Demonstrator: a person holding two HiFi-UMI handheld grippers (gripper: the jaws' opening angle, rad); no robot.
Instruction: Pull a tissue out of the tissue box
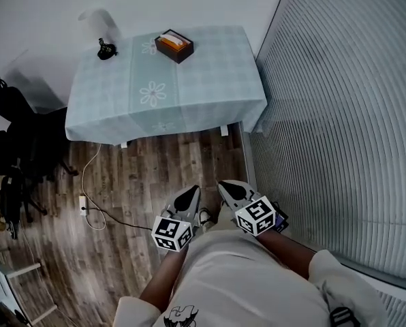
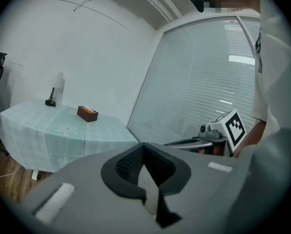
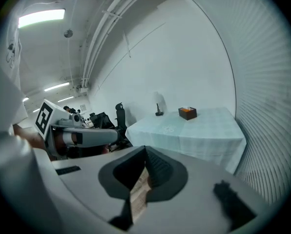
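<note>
— Where's the tissue box [image 1: 174, 46]?

— Upper middle of the head view, towards the back of the surface [image 1: 210, 80], which is draped in a pale checked cloth [image 1: 155, 118]. A bit of white tissue [image 1: 171, 39] shows at its orange top.

— And the grippers?

— Both are low in the frame, well apart from the box. The left hand-held gripper [image 1: 191, 191] has its jaws together with nothing between them. The right hand-held gripper [image 1: 227, 185] is closed and empty too.

— What lies between them and the box?

— A stretch of wooden floor [image 1: 189, 162], then the cloth's hanging front edge. A white cable [image 1: 87, 176] trails over the boards at centre left.

— Anything else around?

— A small dark object [image 1: 106, 49] stands on the surface to the left of the box, apart from it. A black office chair [image 1: 16, 111] sits at the left edge, and grey blinds [image 1: 346, 114] fill the right side, close to the surface's right edge.
</note>
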